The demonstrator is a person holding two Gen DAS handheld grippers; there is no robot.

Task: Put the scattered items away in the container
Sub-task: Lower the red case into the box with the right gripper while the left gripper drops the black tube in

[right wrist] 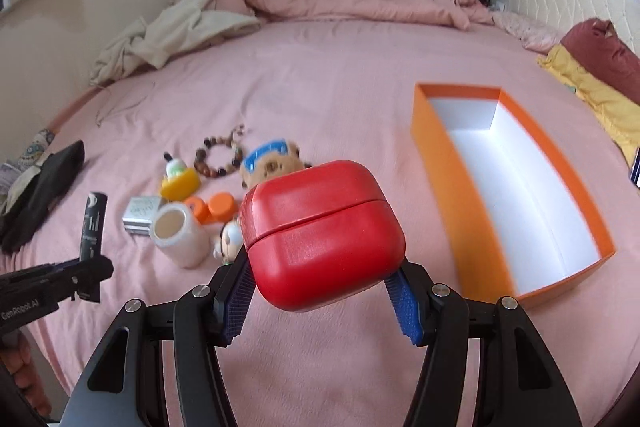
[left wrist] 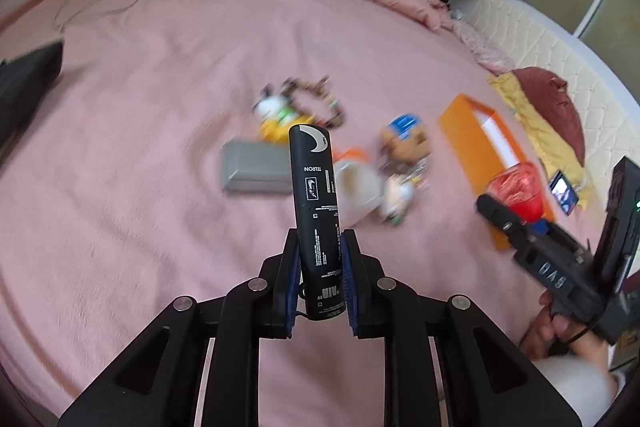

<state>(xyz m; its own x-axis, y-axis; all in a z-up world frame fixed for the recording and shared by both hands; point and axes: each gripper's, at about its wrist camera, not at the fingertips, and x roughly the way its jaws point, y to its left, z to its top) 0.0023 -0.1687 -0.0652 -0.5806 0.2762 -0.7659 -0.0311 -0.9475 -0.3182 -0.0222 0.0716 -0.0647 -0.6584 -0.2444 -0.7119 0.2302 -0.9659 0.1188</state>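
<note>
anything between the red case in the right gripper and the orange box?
Nothing visible. The right gripper holds the red case above bare pink bedspread; the orange box lies open to its right, interior empty. The scattered items lie on the other side.

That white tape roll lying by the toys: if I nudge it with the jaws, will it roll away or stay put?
The white tape roll lies on its curved side, so it would probably roll. The soft pink bedspread should slow it quickly. The little figure beside it and the silver box likely block it.
</note>
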